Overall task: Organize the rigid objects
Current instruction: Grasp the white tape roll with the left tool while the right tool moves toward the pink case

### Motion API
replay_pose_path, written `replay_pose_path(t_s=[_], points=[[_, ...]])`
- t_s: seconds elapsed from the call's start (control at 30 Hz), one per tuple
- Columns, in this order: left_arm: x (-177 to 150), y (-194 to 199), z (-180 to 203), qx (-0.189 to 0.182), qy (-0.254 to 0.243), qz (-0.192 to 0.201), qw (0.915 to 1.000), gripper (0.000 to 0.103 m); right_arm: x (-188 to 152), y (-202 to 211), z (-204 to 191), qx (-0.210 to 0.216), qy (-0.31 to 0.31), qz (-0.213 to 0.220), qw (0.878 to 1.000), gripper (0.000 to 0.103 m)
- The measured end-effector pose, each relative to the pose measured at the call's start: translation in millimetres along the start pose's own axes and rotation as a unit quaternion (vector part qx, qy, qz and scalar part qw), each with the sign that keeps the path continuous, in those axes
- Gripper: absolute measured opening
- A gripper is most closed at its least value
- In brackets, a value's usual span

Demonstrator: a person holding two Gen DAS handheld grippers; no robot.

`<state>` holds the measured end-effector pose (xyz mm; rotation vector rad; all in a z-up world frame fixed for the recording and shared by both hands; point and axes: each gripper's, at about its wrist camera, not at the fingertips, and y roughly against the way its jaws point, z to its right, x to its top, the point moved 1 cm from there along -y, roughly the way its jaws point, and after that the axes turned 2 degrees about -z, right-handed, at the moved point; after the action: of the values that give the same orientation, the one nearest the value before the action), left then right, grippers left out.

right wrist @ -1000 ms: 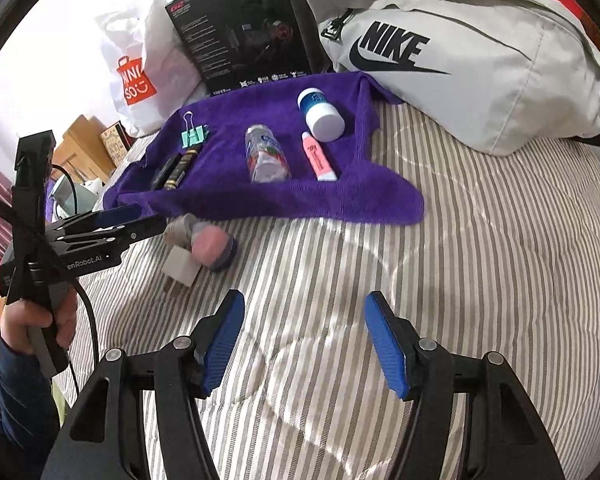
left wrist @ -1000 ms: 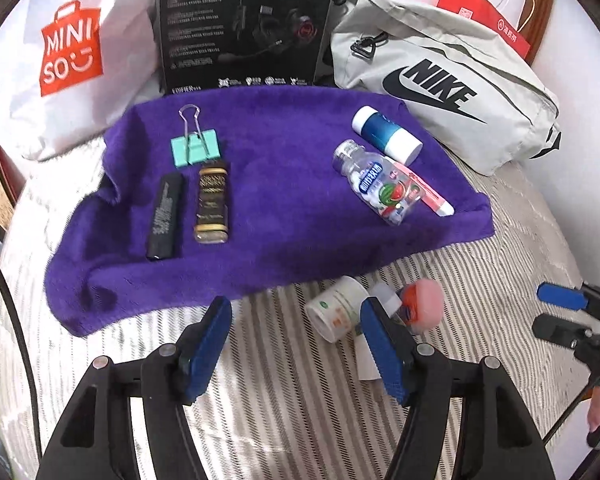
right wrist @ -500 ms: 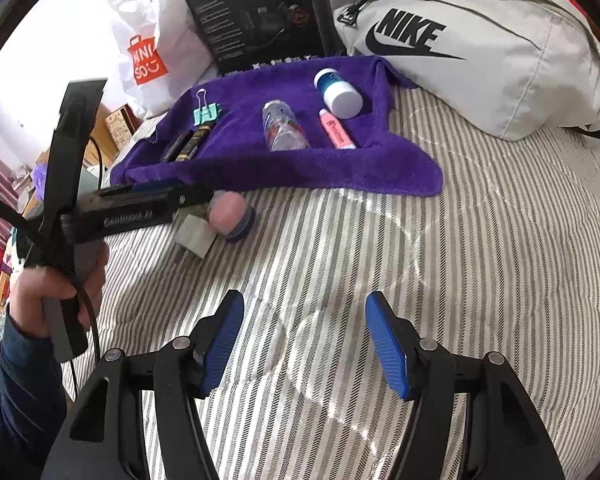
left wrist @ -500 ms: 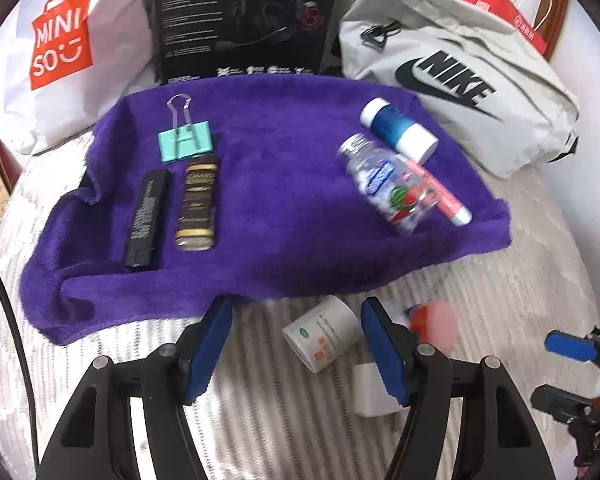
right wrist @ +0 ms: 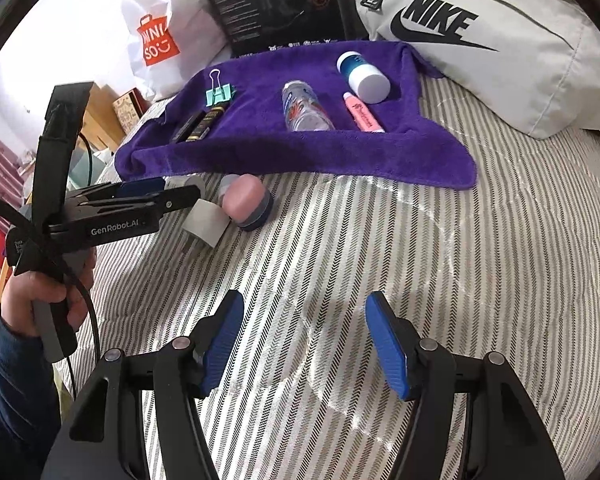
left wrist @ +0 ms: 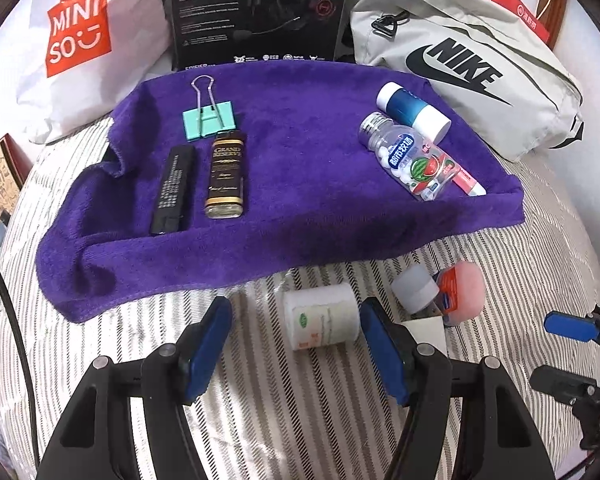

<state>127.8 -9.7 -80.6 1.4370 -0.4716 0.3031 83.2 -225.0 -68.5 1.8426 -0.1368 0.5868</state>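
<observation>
Six small things are laid on a purple towel [left wrist: 300, 168] ahead of the left gripper [left wrist: 296, 344]: one teal binder clip [left wrist: 209, 120], one black bar [left wrist: 174, 190], one dark labelled bottle [left wrist: 225, 174], one clear mint bottle [left wrist: 408, 158], one blue-and-white tube [left wrist: 414, 111] and one pink stick [left wrist: 469, 182]. Their long axes run mostly away from the gripper.

Between the left gripper's parted pads, touching neither, one white cylindrical pill jar [left wrist: 322, 316] is seen lying on its side, nearer the right pad, just short of the towel's near edge. Right of it lie one pink-capped tub [left wrist: 462, 290] and one white plug [left wrist: 414, 288].

The right gripper [right wrist: 304, 340] is held apart over bare striped bed cover [right wrist: 440, 280], with open room around it.
</observation>
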Motion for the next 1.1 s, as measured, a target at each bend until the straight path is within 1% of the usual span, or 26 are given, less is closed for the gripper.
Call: replay_pose_path(t_s=[0.03, 0.07, 0.13, 0.2, 0.23, 0.3, 0.33, 0.5, 0.67, 0.83, 0.93, 1.0, 1.1], points=[[0.2, -1.6, 1.6, -0.002, -0.002, -0.001, 1.0000, 0.065, 0.2, -1.6, -1.2, 0.000, 0.000, -0.002, 1.000, 0.063], [0.1, -2.4, 2.4, -0.002, -0.003, -0.001, 1.0000, 0.060, -0.1, -2.3, -1.8, 0.000, 0.001, -0.002, 1.000, 0.063], [0.6, -3.6, 5.5, 0.015, -0.013, 0.000, 0.9998, 0.055, -0.5, -3.7, -2.9, 0.000, 0.001, -0.003, 1.000, 0.063], [0.3, -3.8, 6.0, 0.020, -0.017, 0.003, 0.9996, 0.052, 0.0, -5.5, -2.7, -0.001, -0.002, -0.003, 1.000, 0.063], [0.2, -3.4, 5.4, 0.019, -0.017, 0.004, 0.9997, 0.049, 0.5, -6.0, -2.4, -0.001, -0.003, -0.003, 1.000, 0.063], [0.6, -2.9, 3.0, 0.021, -0.015, 0.008, 0.9996, 0.039, 1.7, -7.0, -2.6, -0.001, -0.004, -0.001, 1.000, 0.063], [0.7, -2.3, 1.4, 0.023, -0.014, 0.011, 0.9996, 0.030, 3.1, -7.9, -3.0, 0.000, -0.005, 0.002, 1.000, 0.063], [1.2, -2.4, -3.4, 0.014, -0.023, 0.012, 0.9996, 0.029, 13.0, -14.4, -11.6, 0.000, 0.007, 0.012, 1.000, 0.063], [-3.5, 0.2, -13.2, 0.011, -0.016, 0.013, 0.9997, 0.029, 29.3, -27.3, -27.3, 0.002, 0.027, 0.022, 0.999, 0.063], [-7.3, 1.9, -16.8, 0.005, -0.011, 0.017, 0.9998, 0.029, 46.1, -37.4, -33.7, 0.020, 0.013, 0.025, 0.999, 0.063], [-8.1, 1.6, -15.8, 0.009, -0.013, 0.018, 0.9997, 0.029, 57.6, -44.2, -37.3, 0.024, 0.009, 0.030, 0.999, 0.063], [-8.5, 1.8, -16.5, 0.007, -0.013, 0.019, 0.9997, 0.029, 61.4, -49.8, -37.1, 0.018, 0.008, 0.025, 0.999, 0.063], [-8.7, 1.8, -16.5, 0.005, -0.010, 0.020, 0.9997, 0.030, 60.4, -54.4, -35.1, -0.011, 0.019, 0.016, 1.000, 0.062]])
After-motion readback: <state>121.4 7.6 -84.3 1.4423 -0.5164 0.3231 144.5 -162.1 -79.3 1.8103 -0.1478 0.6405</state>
